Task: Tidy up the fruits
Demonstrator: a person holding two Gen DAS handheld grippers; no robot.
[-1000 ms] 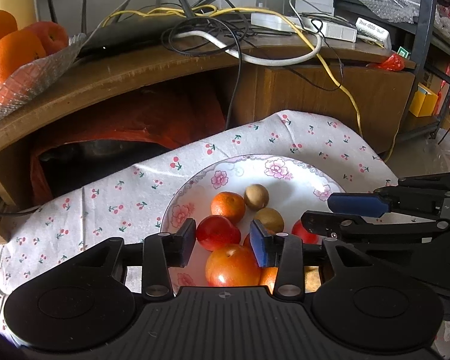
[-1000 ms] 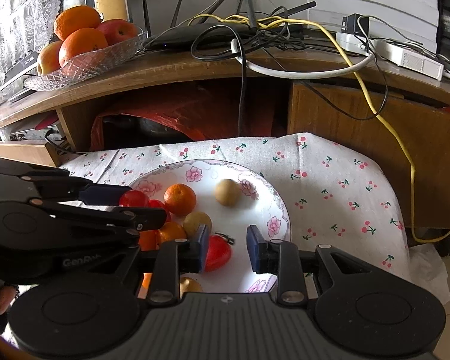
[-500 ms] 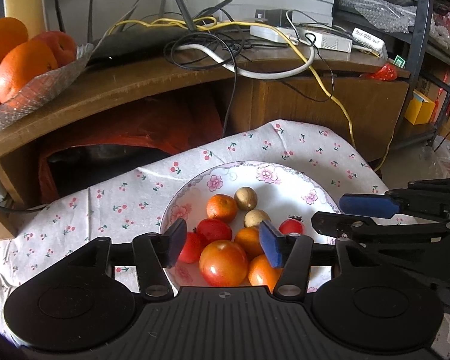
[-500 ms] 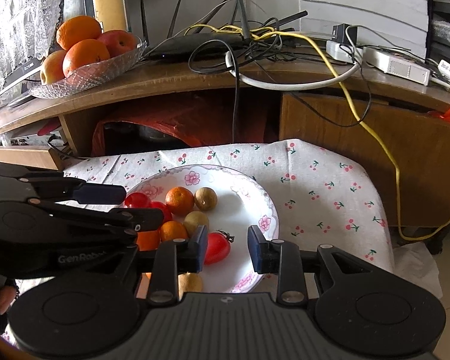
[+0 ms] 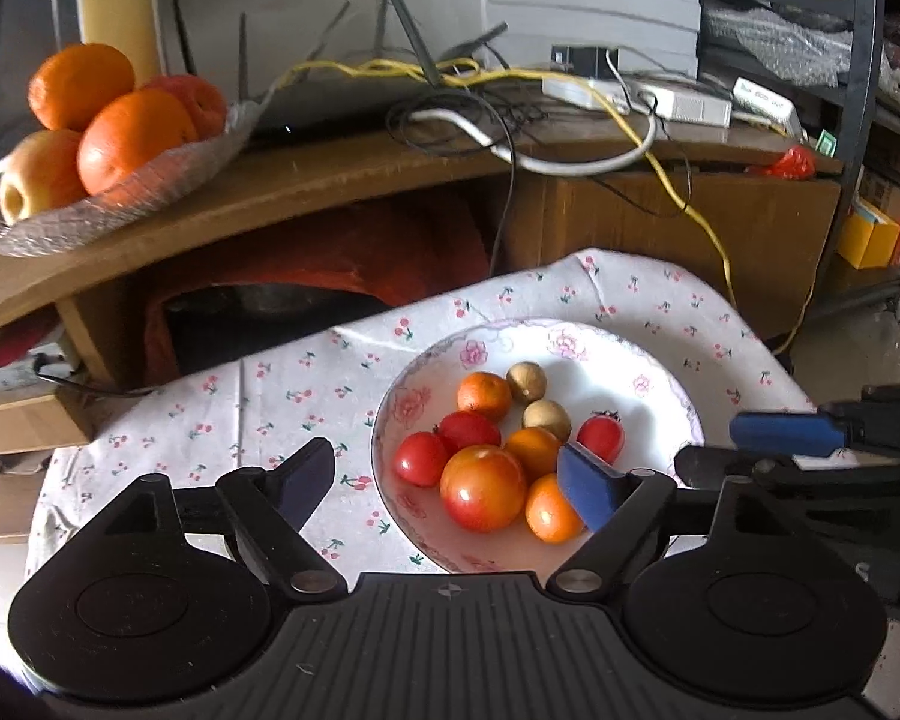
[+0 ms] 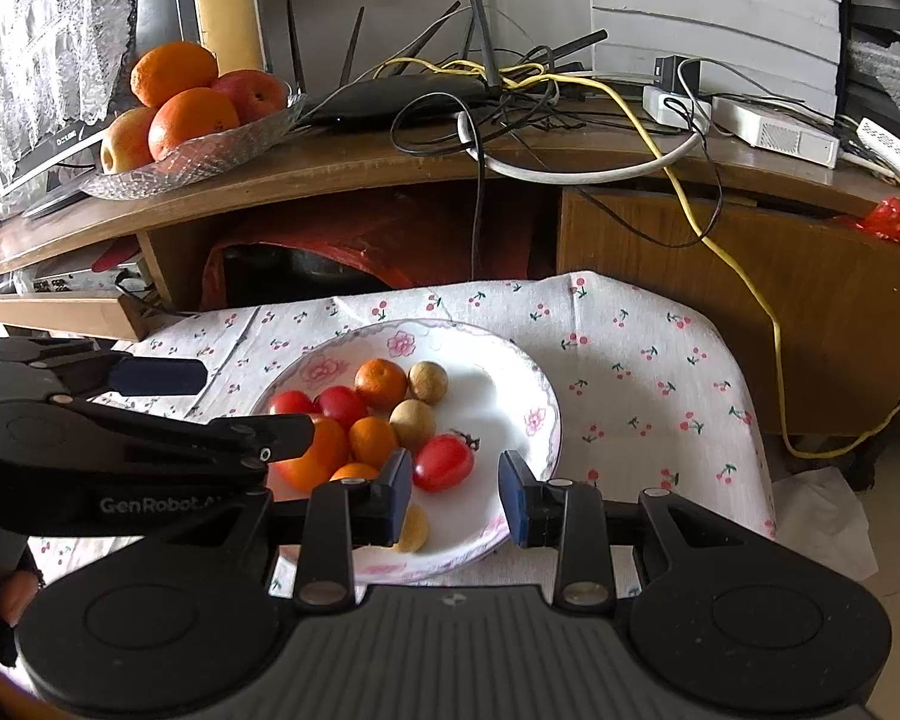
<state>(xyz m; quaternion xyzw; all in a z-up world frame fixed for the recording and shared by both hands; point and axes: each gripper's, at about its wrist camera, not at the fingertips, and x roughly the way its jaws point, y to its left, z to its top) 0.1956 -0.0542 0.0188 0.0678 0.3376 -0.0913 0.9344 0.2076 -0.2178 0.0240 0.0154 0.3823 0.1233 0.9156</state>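
Your left hand-held gripper (image 5: 447, 480) hovers over the floral plate (image 5: 660, 378) at lower centre of the left wrist view, its jaws opening wide and gripping nothing; the large tomato (image 5: 483, 487) sits below the gap, untouched. Your right hand-held gripper (image 6: 456, 495) stands nearly closed, a narrow gap left between its pads, nothing held; the oval tomato (image 6: 443, 463) lies on the plate just beyond its left pad.

Count the plate's load in the left wrist view: four red tomatoes, three small oranges (image 5: 484, 396), and two brown round fruits (image 5: 527, 382). The right wrist view adds a third brown fruit (image 6: 415, 531) near the plate's lower edge, half hidden behind the left pad.

The plate rests on a cherry-print cloth (image 6: 642, 360) covering the low tabletop. At upper left of both frames, a glass dish (image 6: 210, 150) on the wooden shelf carries two large oranges (image 6: 193, 120) and two apples (image 6: 127, 138). Tangled cables and a black router (image 6: 402, 97) crowd the shelf at upper centre.
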